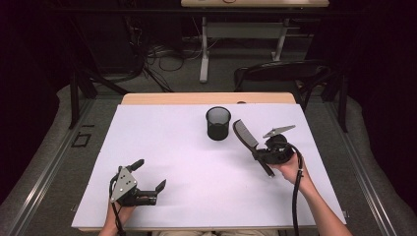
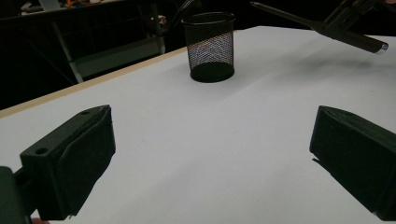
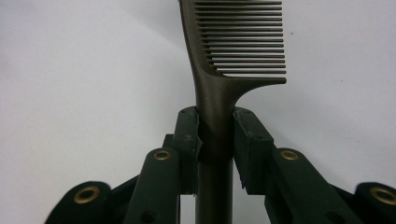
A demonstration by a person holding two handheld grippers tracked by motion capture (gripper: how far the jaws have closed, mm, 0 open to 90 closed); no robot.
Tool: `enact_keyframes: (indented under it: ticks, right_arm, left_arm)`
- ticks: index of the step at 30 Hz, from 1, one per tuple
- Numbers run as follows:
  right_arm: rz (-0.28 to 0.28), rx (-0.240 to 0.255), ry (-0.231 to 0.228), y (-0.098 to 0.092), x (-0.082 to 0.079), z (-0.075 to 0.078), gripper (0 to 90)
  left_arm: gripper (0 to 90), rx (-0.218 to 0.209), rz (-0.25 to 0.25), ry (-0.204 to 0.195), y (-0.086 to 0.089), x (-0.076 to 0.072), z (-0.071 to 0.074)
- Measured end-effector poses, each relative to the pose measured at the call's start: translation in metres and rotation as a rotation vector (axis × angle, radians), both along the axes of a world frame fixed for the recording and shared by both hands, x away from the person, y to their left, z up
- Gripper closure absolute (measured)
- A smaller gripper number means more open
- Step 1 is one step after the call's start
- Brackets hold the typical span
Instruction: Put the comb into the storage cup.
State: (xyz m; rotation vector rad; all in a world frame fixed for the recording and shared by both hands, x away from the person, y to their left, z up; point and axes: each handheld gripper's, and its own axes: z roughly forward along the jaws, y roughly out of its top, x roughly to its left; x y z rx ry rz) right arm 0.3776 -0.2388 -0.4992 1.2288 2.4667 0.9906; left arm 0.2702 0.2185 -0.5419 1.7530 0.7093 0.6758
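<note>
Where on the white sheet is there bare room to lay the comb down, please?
The widest free patch lies in the middle of the white sheet, bordered by the mesh cup behind, the left tool and the right tool holding the comb. The far left corner is bare too. It is tightest between cup and comb.

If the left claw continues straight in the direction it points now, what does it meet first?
Probably the black mesh cup. In the left gripper view it stands a little left of the middle line between the open left claw. Only bare white table lies before it, so the claw might pass close beside; depth is unclear.
</note>
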Motion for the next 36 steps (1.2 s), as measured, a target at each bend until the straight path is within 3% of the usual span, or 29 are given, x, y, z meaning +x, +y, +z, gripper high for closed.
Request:
enact_keyframes:
  ticks: [7,22,36]
  right_arm:
    - [-0.018,0.023,-0.028,-0.002,-0.002,0.004,72.9]
    - [-0.014,0.073,-0.131,0.002,-0.003,0.010,73.0]
    - [-0.018,0.094,-0.193,0.003,-0.002,0.013,73.0]
  left_arm:
    - [0.2,0.002,-0.005,0.000,0.000,-0.001,0.000]
    - [0.1,0.007,-0.008,-0.005,0.000,-0.001,0.000]
    - [0.1,0.008,-0.011,-0.003,-0.001,-0.001,0.000]
